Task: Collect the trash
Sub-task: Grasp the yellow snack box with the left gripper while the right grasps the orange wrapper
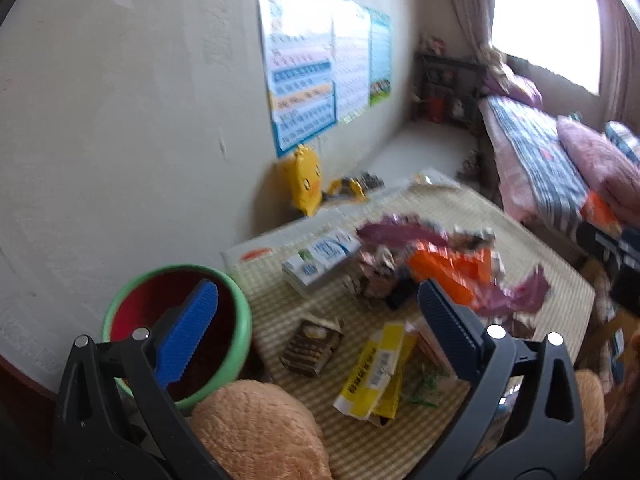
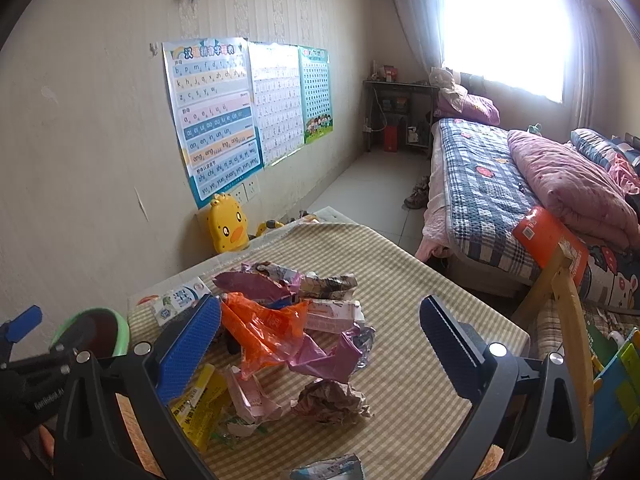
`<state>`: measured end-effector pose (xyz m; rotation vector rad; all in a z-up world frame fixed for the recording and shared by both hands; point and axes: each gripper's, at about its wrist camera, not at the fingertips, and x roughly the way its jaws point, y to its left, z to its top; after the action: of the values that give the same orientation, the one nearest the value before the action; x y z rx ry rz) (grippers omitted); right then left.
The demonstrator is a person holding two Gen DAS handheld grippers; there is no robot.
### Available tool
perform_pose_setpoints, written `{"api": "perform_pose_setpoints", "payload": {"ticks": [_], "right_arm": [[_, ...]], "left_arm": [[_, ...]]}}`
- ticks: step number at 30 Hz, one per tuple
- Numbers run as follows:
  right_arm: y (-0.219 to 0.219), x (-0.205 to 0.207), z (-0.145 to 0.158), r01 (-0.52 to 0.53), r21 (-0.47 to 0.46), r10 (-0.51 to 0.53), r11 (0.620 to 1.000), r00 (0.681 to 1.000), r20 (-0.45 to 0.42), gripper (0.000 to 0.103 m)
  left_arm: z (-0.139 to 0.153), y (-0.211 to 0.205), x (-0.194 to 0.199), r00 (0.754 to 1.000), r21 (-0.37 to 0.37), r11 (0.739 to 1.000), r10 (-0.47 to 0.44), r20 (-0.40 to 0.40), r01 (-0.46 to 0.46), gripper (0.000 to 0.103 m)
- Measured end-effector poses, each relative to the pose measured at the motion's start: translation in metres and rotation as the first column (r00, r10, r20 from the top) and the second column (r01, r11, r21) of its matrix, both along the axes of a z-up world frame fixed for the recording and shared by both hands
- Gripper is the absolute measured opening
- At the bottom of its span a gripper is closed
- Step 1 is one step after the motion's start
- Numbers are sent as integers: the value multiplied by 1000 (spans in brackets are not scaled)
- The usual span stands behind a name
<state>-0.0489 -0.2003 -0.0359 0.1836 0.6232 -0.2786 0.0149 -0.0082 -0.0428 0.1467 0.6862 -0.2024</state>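
Trash lies in a loose pile on a striped mat (image 2: pixel 400 272): an orange wrapper (image 2: pixel 256 328), a purple wrapper (image 2: pixel 332 358), crumpled paper (image 2: pixel 332 402), a yellow wrapper (image 2: pixel 200 404) and a milk carton (image 2: pixel 176 300). My right gripper (image 2: pixel 320 344) hangs open over the pile, holding nothing. My left gripper (image 1: pixel 320 332) is open too and empty. Its left finger is over a green bin (image 1: pixel 240 300) with a red inside. Between its fingers lie a brown carton (image 1: pixel 310 346) and the yellow wrapper (image 1: pixel 376 372). The left wrist view is blurred.
A tan plush toy (image 1: pixel 256 428) sits close under the left gripper. A yellow duck toy (image 2: pixel 226 232) leans on the wall behind the mat. A bed (image 2: pixel 480 184) runs along the right, with a wooden frame (image 2: pixel 568 304) at the mat's right edge.
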Motion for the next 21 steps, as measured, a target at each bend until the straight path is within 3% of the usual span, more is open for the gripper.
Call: {"api": "perform_pose_setpoints", "payload": {"ticks": [5,8,14,15,17,21], "right_arm": [[-15,4,-18,8,32,-6,999,999,-36,96],[-21,8,-26,-16,64,19,998,999,-48,96],[-17,26,-45,-114,80,121,990,988,-96,96],[-14,32,-50,-135,82,143,988,983,-113,96],[-8,43,-57,-178,85,189,980,973,-134,96],[9,73,-72,-285,70,293,956,937,-188,96]], "left_arm": [[-51,-21,13,977,0,992,-123,-172,125,99],[-88,-37,24,951,41,986,-144,-273,161,86],[-138,-57,31,899,87,970,-172,-403,225,84],[-144,-58,32,890,86,970,-173,-422,229,80],[-150,-57,32,877,72,971,-172,-448,227,53],[-150,-46,28,869,6,979,-177,-462,203,45]]}}
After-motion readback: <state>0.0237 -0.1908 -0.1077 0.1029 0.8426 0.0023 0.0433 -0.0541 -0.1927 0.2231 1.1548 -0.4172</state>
